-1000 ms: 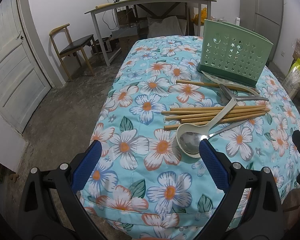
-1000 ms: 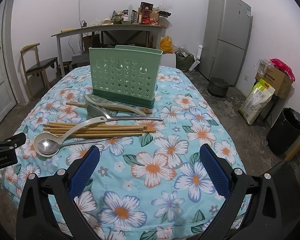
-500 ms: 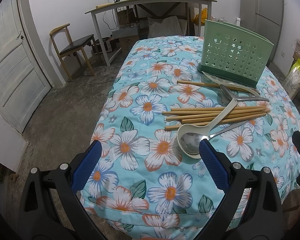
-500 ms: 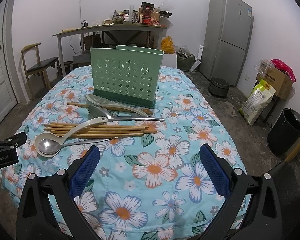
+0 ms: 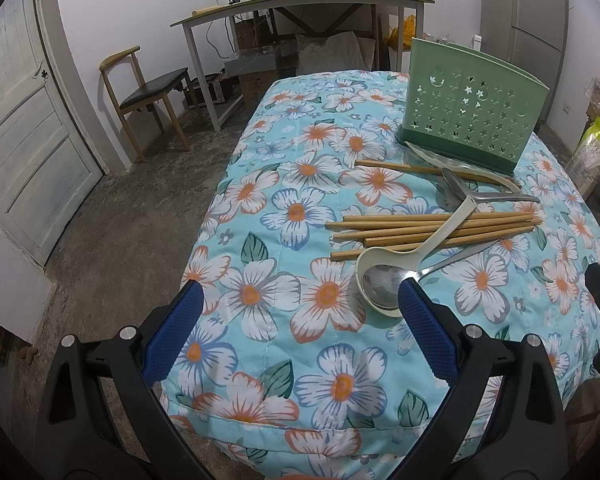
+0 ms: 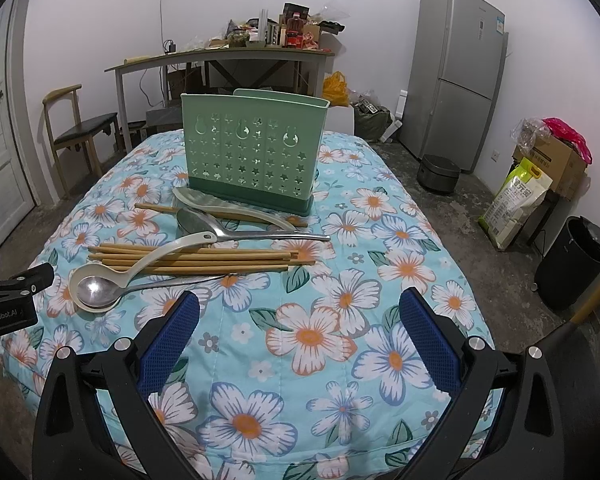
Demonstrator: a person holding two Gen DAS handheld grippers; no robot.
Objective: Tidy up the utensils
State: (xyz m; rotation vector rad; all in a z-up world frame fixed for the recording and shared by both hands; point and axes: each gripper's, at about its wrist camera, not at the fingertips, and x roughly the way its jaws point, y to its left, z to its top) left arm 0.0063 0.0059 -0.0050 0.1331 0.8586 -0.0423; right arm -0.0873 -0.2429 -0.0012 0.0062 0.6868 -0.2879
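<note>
Both tools hang over the near edge of the flowered tablecloth (image 6: 312, 336) with nothing between their fingers: the left gripper (image 5: 296, 300) and the right gripper (image 6: 300, 312) are each spread wide and released. Nothing has gone into the green utensil holder (image 6: 252, 156) yet, as far as the perforated front shows; it stands upright at 12 o'clock in the right wrist view.

The utensils lie in front of it:
- a bundle of wooden chopsticks (image 6: 204, 260) at about 11 o'clock
- a cream plastic ladle (image 6: 140, 266) lying across them
- a steel spoon (image 6: 100, 290) with its bowl nested in the ladle's bowl
- a second steel spoon (image 6: 236, 230) and a pale rice paddle (image 6: 228, 206) nearer the holder

A good first pick is probably the ladle, since it lies over the chopsticks. Grip its handle mid-length and lift straight up so the nested spoon stays behind.
</note>
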